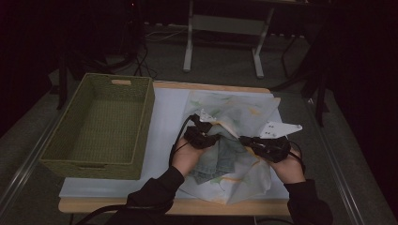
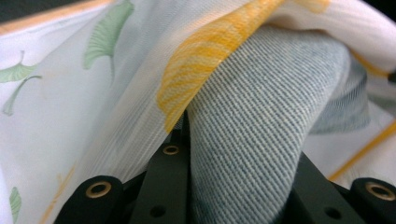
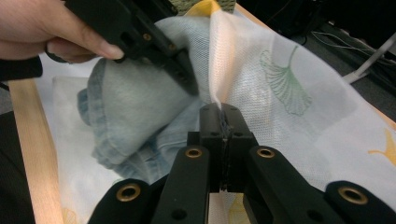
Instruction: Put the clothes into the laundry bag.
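Right gripper [image 3: 223,122] pinches mesh bag [image 3: 280,93]; left gripper [image 3: 180,74] grips denim [image 3: 135,107].

Both grippers [image 1: 202,133] [image 1: 263,145] grip denim [image 1: 220,159] inside mesh bag [image 1: 244,110]

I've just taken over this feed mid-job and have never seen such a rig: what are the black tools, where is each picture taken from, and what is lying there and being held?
No robot arm here: a person holds a black two-jaw gripper in each hand. The high view looks down on the table from above the person's side; the left gripper shows at its left, the right gripper at its right. The other two pictures come from a camera riding on each gripper, looking along its own jaws.

On the table lie a green woven basket and a sheer white mesh cloth printed with green and yellow leaves, with a pale blue denim garment bundled in it.

In the left gripper view the jaws are closed on a fold of the denim garment. In the right gripper view the jaws are shut on an edge of the mesh cloth, pulling it up.
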Available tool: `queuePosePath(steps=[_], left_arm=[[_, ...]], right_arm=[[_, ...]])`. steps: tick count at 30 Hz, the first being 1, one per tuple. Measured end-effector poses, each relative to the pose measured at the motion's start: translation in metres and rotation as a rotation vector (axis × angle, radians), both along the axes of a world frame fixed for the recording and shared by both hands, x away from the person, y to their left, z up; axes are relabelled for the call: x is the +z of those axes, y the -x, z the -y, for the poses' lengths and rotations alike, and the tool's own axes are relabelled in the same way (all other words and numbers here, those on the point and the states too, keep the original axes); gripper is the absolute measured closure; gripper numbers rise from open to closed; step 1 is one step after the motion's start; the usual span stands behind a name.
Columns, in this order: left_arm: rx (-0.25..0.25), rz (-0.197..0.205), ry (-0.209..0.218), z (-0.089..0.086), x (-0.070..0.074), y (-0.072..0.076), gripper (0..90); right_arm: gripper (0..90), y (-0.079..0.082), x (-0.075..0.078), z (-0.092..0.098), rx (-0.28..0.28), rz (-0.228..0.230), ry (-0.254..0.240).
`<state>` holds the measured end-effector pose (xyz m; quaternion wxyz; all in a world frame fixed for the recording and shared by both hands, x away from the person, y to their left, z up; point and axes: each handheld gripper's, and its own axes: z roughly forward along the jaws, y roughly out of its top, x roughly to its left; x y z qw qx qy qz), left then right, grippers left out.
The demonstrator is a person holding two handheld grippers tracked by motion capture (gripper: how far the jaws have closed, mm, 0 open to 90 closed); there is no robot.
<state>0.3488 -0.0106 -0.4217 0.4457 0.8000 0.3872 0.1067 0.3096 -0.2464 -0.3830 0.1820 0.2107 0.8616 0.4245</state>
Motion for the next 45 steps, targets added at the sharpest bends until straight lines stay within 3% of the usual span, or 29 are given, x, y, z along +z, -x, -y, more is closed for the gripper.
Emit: queuePosePath(steps=[2,3,7,12,19,24,28,32,34,39,45], left_arm=[[0.008,0.002,0.031,0.001,-0.003,-0.003,77.0],[0.007,0.002,0.027,0.003,-0.007,-0.004,76.9],[0.009,-0.021,-0.048,0.008,-0.027,-0.013,75.8],[-0.004,-0.064,-0.081,0.006,-0.052,-0.02,73.8],[-0.078,-0.036,-0.104,0.002,-0.043,-0.016,57.8],[-0.091,-0.004,-0.108,-0.003,-0.031,-0.006,43.4],[-0.136,-0.009,-0.109,-0.013,-0.021,0.003,31.2],[-0.157,0.012,-0.118,-0.029,-0.017,0.013,27.1],[-0.171,0.015,-0.109,-0.037,-0.017,0.015,23.7],[-0.201,0.016,-0.139,-0.045,-0.024,0.023,15.6],[-0.211,-0.013,-0.226,-0.04,-0.043,0.022,15.5]], right_arm=[[89.4,0.0,0.0,0.001,-0.003,0.0,0.002],[89.4,0.0,-0.001,0.001,-0.003,-0.003,0.001],[89.4,-0.002,-0.006,0.002,-0.003,-0.026,0.022],[89.4,-0.003,-0.014,0.003,-0.003,-0.045,0.03],[89.4,-0.005,-0.02,0.003,-0.006,-0.061,0.032],[89.4,-0.006,-0.022,0.005,-0.012,-0.063,0.032],[89.4,-0.006,-0.024,0.006,-0.02,-0.072,0.034],[89.4,-0.006,-0.025,0.008,-0.022,-0.075,0.031],[89.4,-0.007,-0.025,0.008,-0.024,-0.079,0.031],[89.4,-0.007,-0.025,0.006,-0.024,-0.082,0.033],[89.4,-0.008,-0.024,0.003,-0.019,-0.082,0.034]])
